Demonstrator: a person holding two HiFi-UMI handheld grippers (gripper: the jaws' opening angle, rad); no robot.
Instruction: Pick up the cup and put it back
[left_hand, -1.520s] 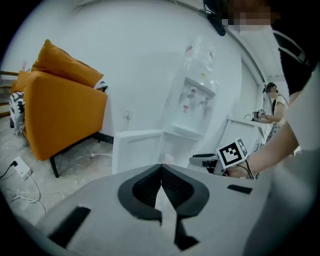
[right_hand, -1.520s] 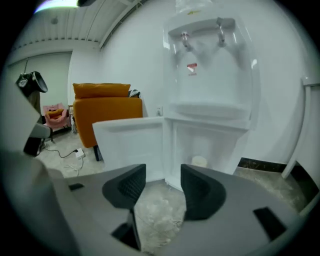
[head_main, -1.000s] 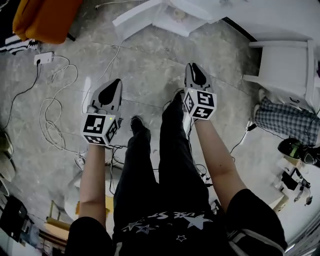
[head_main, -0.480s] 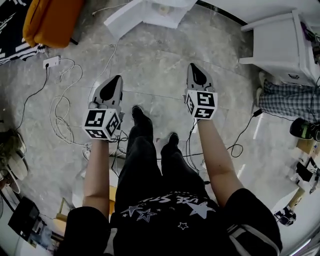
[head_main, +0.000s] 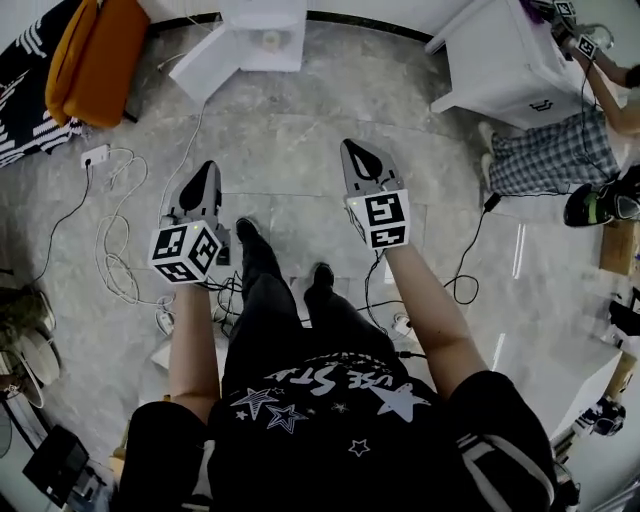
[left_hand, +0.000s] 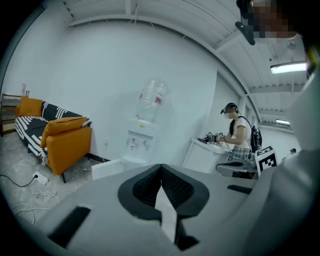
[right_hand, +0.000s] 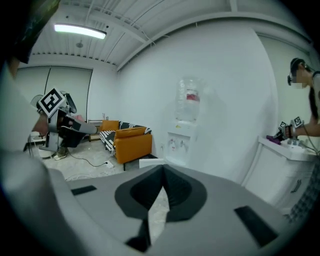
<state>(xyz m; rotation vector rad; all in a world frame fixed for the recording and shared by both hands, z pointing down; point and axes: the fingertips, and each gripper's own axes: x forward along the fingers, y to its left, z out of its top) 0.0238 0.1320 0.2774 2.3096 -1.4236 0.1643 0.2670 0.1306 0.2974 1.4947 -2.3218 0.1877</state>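
Observation:
No cup shows in any view. In the head view I hold both grippers out over the grey stone floor (head_main: 300, 120), above my own legs. My left gripper (head_main: 205, 170) is shut with nothing in it, its dark pads meeting at a point (left_hand: 161, 167). My right gripper (head_main: 352, 150) is shut and empty too, its jaws closed together (right_hand: 163, 169). Both point toward a white water dispenser (head_main: 255, 40) against the far wall, which carries a clear bottle (left_hand: 150, 100) on top.
An orange sofa (head_main: 100, 55) stands at the far left. White cables (head_main: 110, 250) and a power strip (head_main: 95, 155) lie on the floor left of me. At the far right, another person (head_main: 540, 150) is at a white table (head_main: 500, 60). Shoes (head_main: 25, 335) line the left edge.
I have walked forward: the dispenser, sofa and white table have come closer and further into view. Both grippers stay held out in front, the right one now a little higher.

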